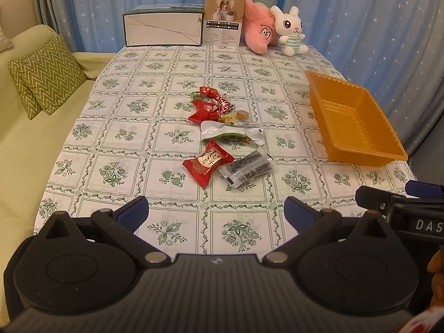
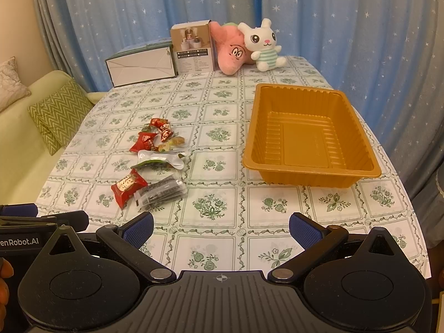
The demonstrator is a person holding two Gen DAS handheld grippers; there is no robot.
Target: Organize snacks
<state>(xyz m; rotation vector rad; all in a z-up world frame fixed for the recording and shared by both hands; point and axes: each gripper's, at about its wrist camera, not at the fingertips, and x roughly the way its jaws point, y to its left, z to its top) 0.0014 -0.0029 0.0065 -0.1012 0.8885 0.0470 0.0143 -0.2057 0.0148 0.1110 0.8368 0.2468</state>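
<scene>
Nearest the left wrist camera, the left gripper [image 1: 216, 211] hangs over the near edge of the table [image 1: 180, 227], its blue-padded fingers [image 1: 133, 213] spread wide and holding nothing. In the right wrist view the right gripper [image 2: 221, 229] sits the same way, jaws released and nothing between them, just beside the left one, which shows at about 9 o'clock there.

Just past the left gripper, toward 12 o'clock, lies a clear packet of dark sticks [image 1: 247, 170], touching a red candy packet [image 1: 206, 162] at its 9 o'clock side. Farther on, a white and green pouch [image 1: 230, 133] lies across the line of snacks. Beyond it, a heap of small red wrapped candies [image 1: 211, 105] sits with a few yellowish sweets [image 1: 236, 116] at its 4 o'clock edge. All the snacks rest on the flowered tablecloth, well apart from the tray.

From the right gripper, the orange plastic tray [image 2: 305, 100] stands at about 1 o'clock, with nothing in it, and the snack line runs off toward 11 o'clock.

At the far edge of the table, a white and green box [image 1: 163, 29] lies on its side, a tan carton [image 1: 224, 19] stands upright touching it, and a pink plush toy [image 1: 259, 27] leans against a white bunny toy [image 1: 291, 32]. At 9 o'clock off the table is a pale green sofa [image 1: 27, 144] with a zigzag cushion [image 1: 47, 75]. Blue starred curtains [image 1: 360, 14] hang behind.
</scene>
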